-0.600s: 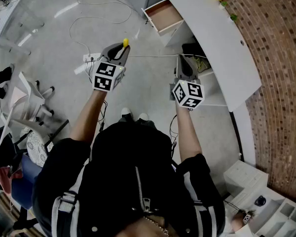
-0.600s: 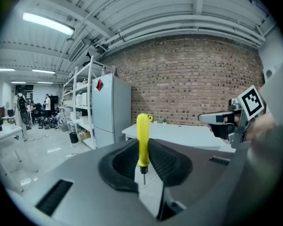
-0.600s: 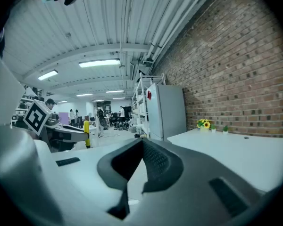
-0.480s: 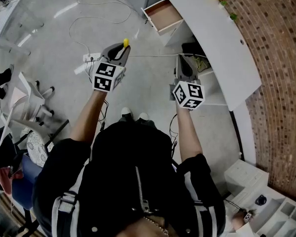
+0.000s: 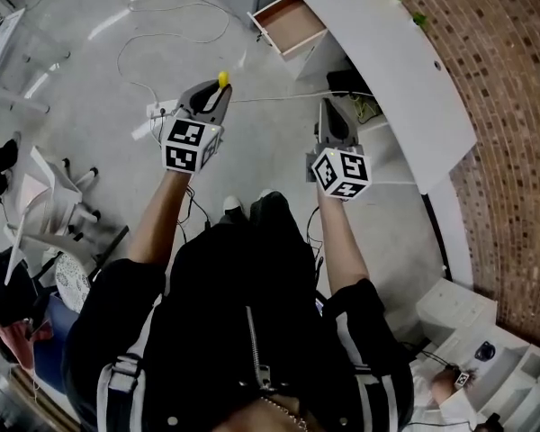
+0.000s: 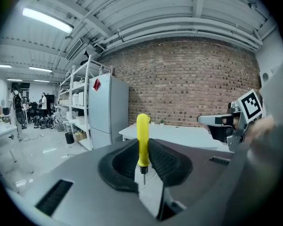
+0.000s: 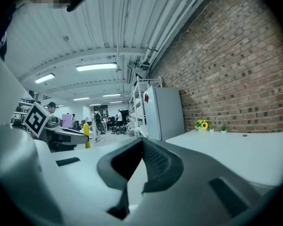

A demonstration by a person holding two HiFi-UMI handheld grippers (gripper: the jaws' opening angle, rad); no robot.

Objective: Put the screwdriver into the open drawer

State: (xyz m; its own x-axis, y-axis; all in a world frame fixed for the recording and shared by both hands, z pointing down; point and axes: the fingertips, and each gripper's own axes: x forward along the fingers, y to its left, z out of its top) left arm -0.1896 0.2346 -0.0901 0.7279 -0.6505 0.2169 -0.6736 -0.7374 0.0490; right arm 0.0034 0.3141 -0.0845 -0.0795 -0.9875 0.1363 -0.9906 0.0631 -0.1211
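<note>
Room: A grey concrete floor (image 5: 252, 156) is stretching out under the person, and a white desk (image 5: 387, 57) is running along a brick wall (image 5: 508, 106).
Drawer: The open drawer (image 5: 290, 25) is jutting from the desk's far end, well ahead of both grippers.
Left gripper: The left gripper (image 5: 218, 90) is clamping the screwdriver (image 5: 222, 79). Its jaws are pressing on the lower part of the yellow handle, which is standing up past their tips.
Right gripper: The right gripper (image 5: 331, 108) is riding near the desk edge, jaws pressed together on nothing.
Change: Since half a second ago the drawer and desk are drifting up and left in the head view, and a knee (image 5: 272, 207) is swinging forward.
Meaning: The person is probably walking the tool toward the drawer. The carry is under way, and the drop-in is not yet due.
</note>
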